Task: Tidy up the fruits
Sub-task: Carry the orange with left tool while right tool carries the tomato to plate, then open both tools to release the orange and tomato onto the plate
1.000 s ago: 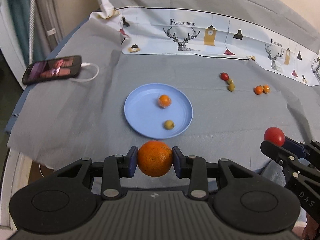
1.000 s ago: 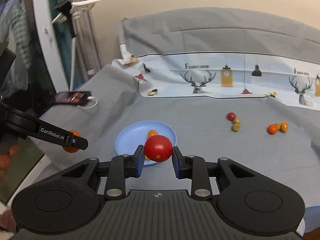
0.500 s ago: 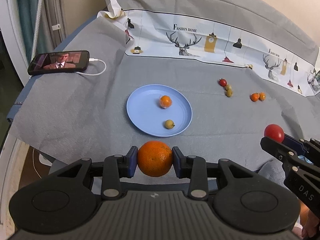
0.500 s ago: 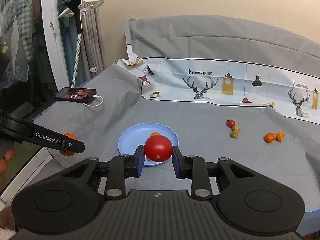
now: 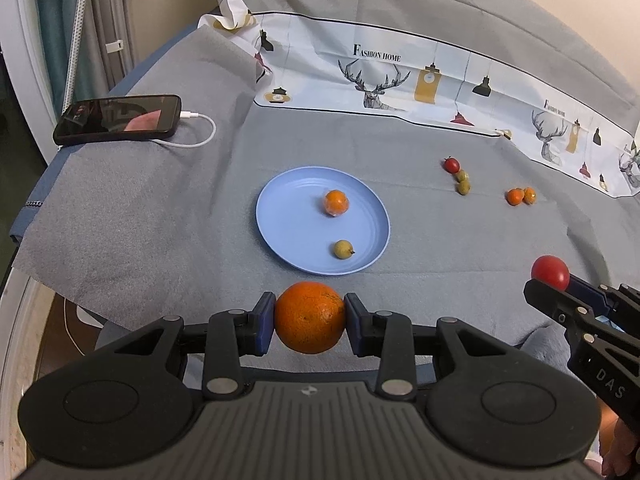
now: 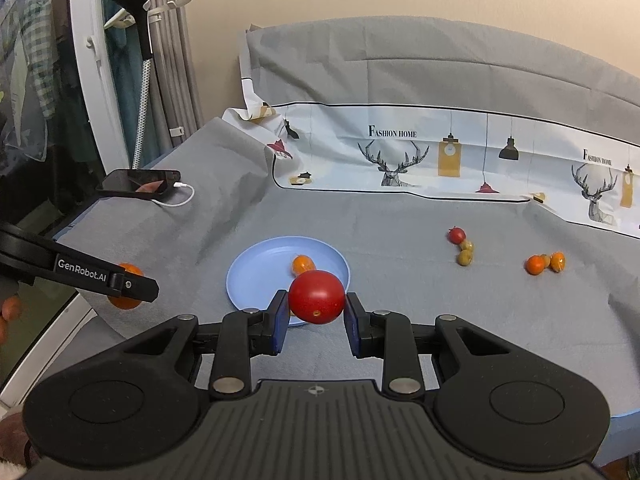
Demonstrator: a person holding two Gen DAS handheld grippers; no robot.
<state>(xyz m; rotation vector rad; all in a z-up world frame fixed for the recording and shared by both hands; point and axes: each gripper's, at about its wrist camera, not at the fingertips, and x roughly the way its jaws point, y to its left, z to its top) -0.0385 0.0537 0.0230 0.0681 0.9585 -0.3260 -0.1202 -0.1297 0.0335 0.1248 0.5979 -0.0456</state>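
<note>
My left gripper (image 5: 310, 320) is shut on a large orange (image 5: 310, 317), held above the table's near edge, in front of the blue plate (image 5: 292, 240). The plate holds a small orange fruit (image 5: 336, 202) and a small yellow-green fruit (image 5: 343, 249). My right gripper (image 6: 316, 308) is shut on a red tomato (image 6: 317, 297), held above the table to the right of the plate (image 6: 256, 276). In the left wrist view the tomato (image 5: 550, 273) shows at the right edge. In the right wrist view the orange (image 6: 126, 285) shows at the left behind the left gripper's finger.
On the grey cloth right of the plate lie a small red fruit (image 5: 452, 164) with two green ones (image 5: 463, 187), and two small orange fruits (image 5: 520, 196). A phone (image 5: 118, 119) with a white cable lies at the far left. A printed cloth (image 5: 400, 76) covers the back.
Both grippers have kept their fruits and have drawn back and risen a little, so the table looks farther. The phone screen picture has changed.
</note>
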